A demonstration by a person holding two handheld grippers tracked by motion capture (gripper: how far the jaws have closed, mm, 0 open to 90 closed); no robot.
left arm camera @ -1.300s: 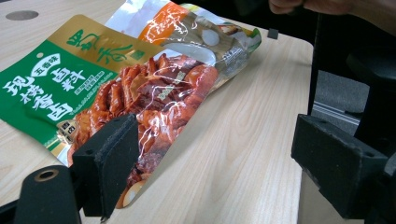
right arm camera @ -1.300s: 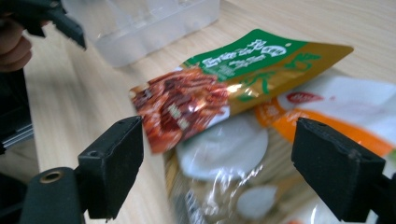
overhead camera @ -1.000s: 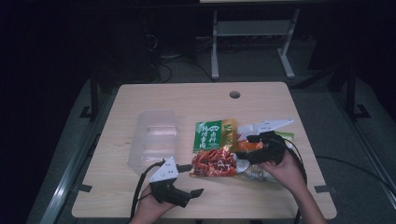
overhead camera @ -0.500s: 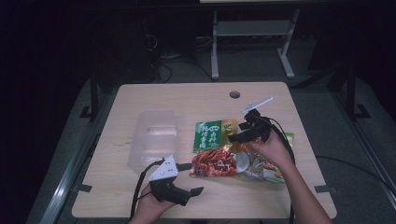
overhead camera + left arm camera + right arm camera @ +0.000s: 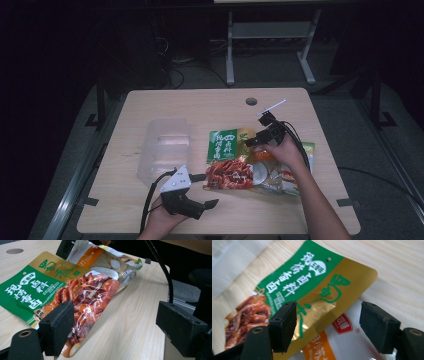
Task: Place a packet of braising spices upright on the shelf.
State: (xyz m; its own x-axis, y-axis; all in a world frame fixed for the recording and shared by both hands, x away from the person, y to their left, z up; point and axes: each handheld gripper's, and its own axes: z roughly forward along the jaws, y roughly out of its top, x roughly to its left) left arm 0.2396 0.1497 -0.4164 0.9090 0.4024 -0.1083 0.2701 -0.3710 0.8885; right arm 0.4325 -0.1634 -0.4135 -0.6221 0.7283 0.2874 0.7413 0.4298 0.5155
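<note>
At the near edge of the wooden bench (image 5: pixel 150 210), the left gripper (image 5: pixel 205 190) rests low in the person's left hand (image 5: pixel 160 222), jaws spread wide and holding nothing, aimed at the red snack packet (image 5: pixel 230 174) just ahead. The left gripper view brings that packet close: glossy clear film over red-brown pieces, one corner lying beside the left jaw pad, with bare bench between the jaws. Beyond it lies the green-and-gold seasoning packet (image 5: pixel 225 144), partly overlapped by the red one, and to its right a white-and-orange packet (image 5: pixel 277 175) under the person's right forearm. The right gripper (image 5: pixel 252 142) hovers over the seasoning packet's gold corner, jaws parted wide and empty; the right gripper view shows the green label, the gold edge and a red logo on the white packet beneath, details the high view leaves too small to read. Left of the packets sits a clear plastic container (image 5: pixel 165 147). Farther back, a round cable hole (image 5: pixel 251 101) marks the bench.
</note>
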